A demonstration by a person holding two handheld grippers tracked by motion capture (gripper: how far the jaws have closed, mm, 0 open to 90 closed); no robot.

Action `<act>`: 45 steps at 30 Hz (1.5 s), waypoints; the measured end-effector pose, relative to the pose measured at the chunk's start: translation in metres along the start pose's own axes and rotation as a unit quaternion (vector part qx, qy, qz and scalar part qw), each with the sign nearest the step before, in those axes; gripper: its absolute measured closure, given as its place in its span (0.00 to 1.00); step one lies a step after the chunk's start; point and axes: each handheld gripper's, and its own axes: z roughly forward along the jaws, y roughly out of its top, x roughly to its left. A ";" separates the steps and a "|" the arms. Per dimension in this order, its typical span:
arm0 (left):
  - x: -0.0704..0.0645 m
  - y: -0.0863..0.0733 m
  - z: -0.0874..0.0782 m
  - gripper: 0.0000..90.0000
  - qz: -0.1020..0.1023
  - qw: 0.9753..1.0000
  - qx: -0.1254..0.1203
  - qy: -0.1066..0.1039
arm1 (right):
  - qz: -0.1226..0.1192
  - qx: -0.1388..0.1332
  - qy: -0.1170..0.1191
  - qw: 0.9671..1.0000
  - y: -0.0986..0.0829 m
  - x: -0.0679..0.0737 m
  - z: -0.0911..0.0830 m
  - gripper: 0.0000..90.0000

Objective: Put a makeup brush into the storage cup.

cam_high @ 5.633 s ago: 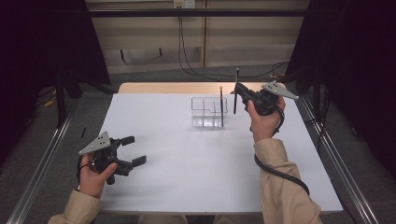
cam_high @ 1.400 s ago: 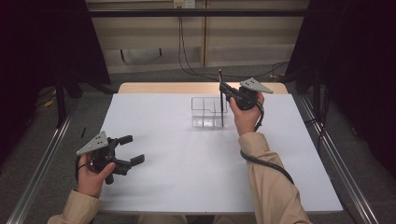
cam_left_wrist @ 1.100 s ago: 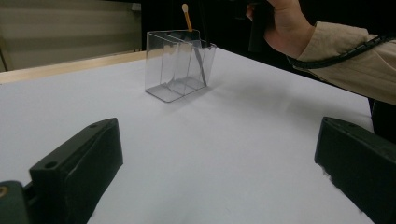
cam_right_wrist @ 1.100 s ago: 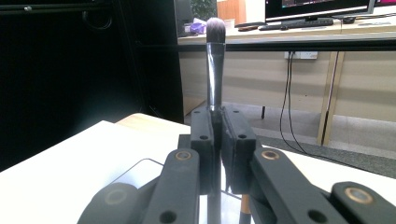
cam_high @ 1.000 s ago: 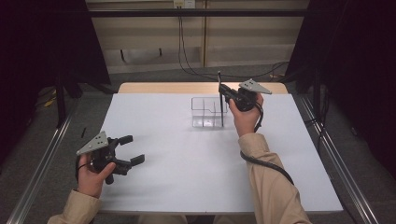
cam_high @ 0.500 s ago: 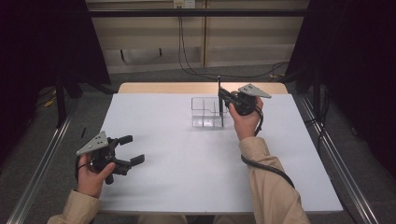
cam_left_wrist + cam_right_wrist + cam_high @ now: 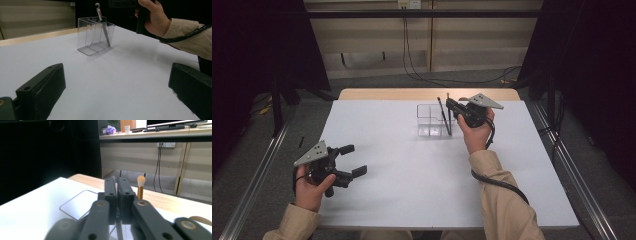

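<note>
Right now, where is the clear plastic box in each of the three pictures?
High view: clear box upper middle, by the right gripper and its thin stick.
Left gripper view: upper middle, left of the hand.
Right gripper view: lower left, its rim beside the jaws.
Shared landmark: the white table.

Organizer box (image 7: 432,120) sits on table (image 7: 412,200) around 12 o'clock, far side. Two brushes (image 7: 443,116) standing in its right compartment. Right gripper (image 7: 451,106) just at box's 3 o'clock, left gripper (image 7: 354,160) way off at 8 o'clock.
</note>
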 end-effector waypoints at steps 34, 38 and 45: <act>-0.003 0.000 0.000 0.01 0.000 1.000 -0.001 -0.001 | -0.030 0.016 0.024 0.999 0.004 0.010 -0.020 0.27; -0.002 0.000 0.000 0.01 0.000 1.000 0.003 0.001 | -0.033 0.020 0.025 0.999 0.003 0.009 -0.023 0.27; -0.002 0.000 0.002 0.01 -0.002 1.000 0.002 0.000 | -0.038 0.022 0.030 0.999 0.001 0.007 -0.033 0.25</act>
